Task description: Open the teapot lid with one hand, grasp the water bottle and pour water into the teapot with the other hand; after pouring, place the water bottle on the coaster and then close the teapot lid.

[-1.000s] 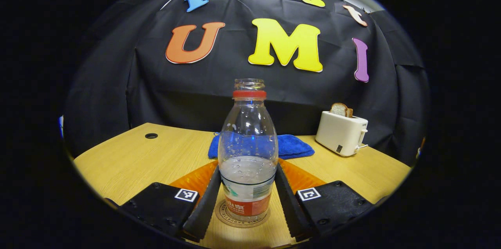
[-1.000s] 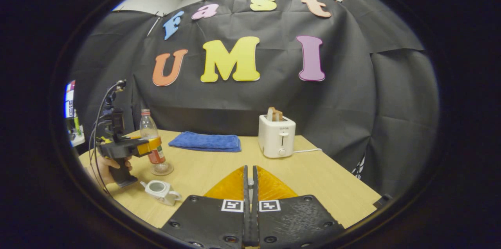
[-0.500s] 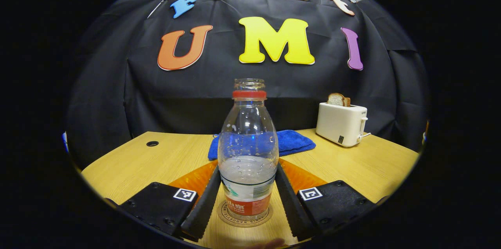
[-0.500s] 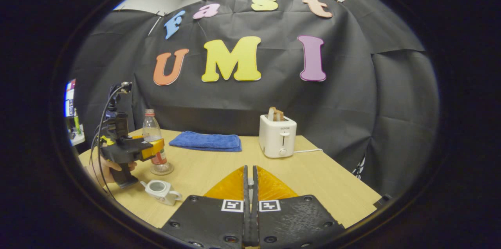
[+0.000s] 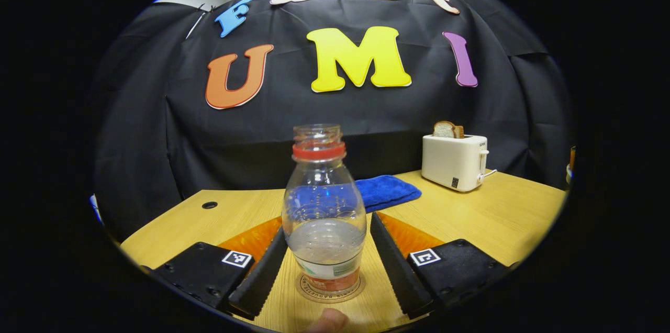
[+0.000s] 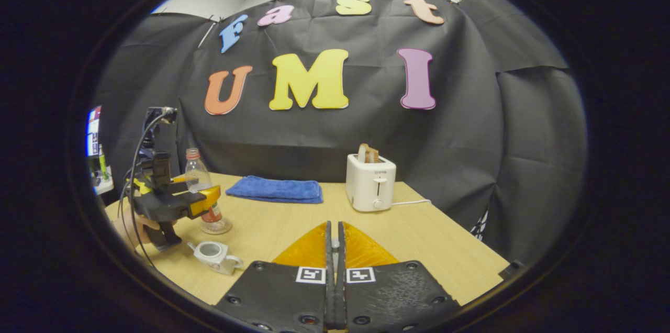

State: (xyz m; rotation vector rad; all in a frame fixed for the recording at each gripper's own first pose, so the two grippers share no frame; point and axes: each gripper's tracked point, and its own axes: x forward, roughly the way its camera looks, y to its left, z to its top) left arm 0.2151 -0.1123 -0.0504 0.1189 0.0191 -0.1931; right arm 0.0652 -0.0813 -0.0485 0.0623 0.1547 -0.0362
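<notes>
I see the water bottle (image 5: 324, 212) standing upright on the round coaster (image 5: 329, 291) on the wooden table (image 5: 492, 218), capless and partly filled with water. My left gripper (image 5: 325, 262) has its fingers spread wide to either side of the bottle; there is a visible gap on both sides, so neither finger presses on it. A fingertip of the person's hand (image 5: 327, 320) pokes in just in front of the coaster.

From the right gripper view, the bottle is far off at the left side of the table, with the left gripper level with its lower half. The white teapot (image 6: 214, 256) sits just in front of the bottle, nearer to me, its top open; I cannot make out where the lid is. My right gripper (image 6: 335, 275) has its fingers pressed together and carries nothing, well apart from the bottle.

Behind the bottle lies a folded blue towel (image 6: 275, 189). Well to the bottle's right stands a white toaster (image 6: 370, 182) with bread (image 6: 367, 153) sticking out of its slots.
</notes>
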